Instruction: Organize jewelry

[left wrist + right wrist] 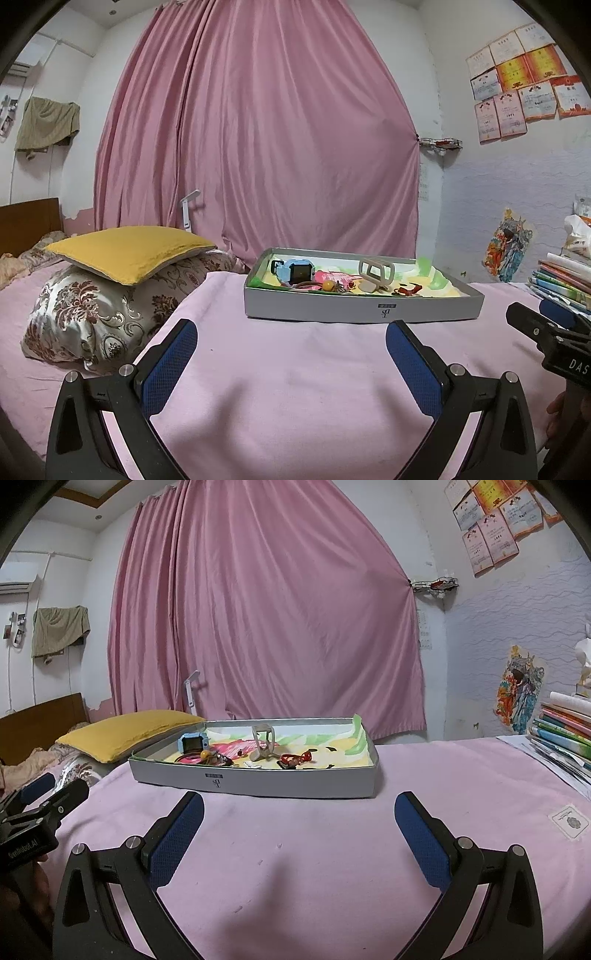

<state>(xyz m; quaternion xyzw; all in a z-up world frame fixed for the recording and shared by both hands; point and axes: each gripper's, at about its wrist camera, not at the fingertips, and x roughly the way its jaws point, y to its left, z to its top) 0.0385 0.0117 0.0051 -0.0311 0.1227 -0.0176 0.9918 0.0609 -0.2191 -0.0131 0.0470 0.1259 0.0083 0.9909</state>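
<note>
Grey shallow tray (258,781) is sitting on the pink bed sheet (295,849), ahead of both grippers, with the jewelry lying loose inside it: blue watch (192,743), amber bead cord (207,755), beige hair claw (264,744), red piece (293,758). Left gripper (291,365) and right gripper (299,842) are both hanging short of the tray, jaws wide apart, holding nothing. Risks from here, as I'm reading it: mattress is giving under any downward push, so the tray is likely tipping or sliding; bead cord is lying tangled against the watch, so pulling one is probably dragging the other; small red piece is sitting flat on the liner, hard for wide pads to pinch without snagging the paper
</note>
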